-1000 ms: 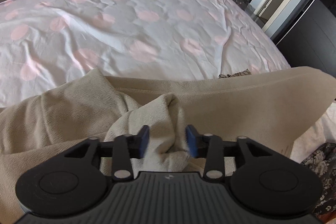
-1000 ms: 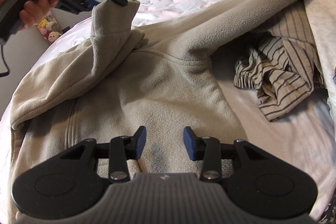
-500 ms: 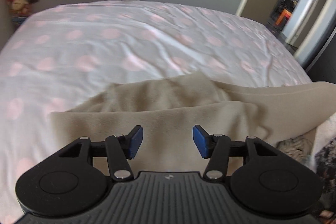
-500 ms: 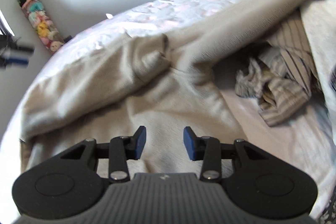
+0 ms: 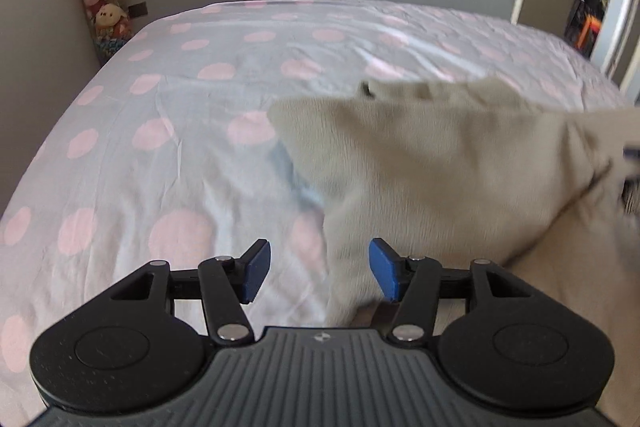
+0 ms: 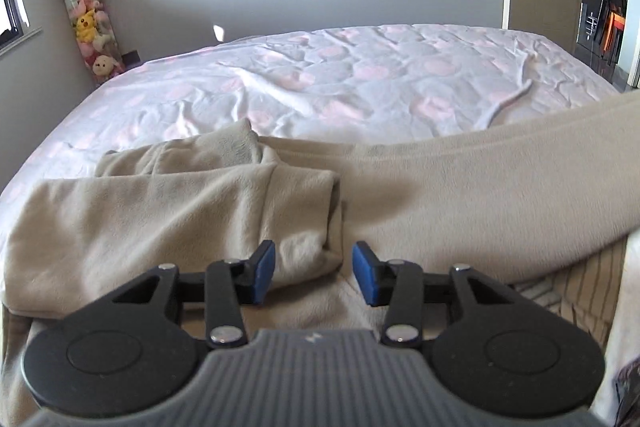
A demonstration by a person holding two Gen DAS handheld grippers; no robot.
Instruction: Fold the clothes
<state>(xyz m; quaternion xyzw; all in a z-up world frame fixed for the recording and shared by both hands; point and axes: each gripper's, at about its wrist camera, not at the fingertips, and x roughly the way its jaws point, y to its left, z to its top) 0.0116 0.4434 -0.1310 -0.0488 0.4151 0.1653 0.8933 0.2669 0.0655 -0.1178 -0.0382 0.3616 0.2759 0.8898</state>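
With both our left gripper (image 5: 316,277) and right gripper (image 6: 314,273) open and empty, the folded sleeve (image 6: 224,211) could slide off the beige fleece (image 6: 460,195).

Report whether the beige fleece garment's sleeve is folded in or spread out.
Folded in: the sleeve lies across the beige fleece garment.

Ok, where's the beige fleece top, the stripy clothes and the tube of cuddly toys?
beige fleece top (image 6: 460,195): right wrist view, on its flat body.
stripy clothes (image 6: 560,291): right wrist view, on the striped fabric.
tube of cuddly toys (image 6: 86,19): right wrist view, on the yellow toy.
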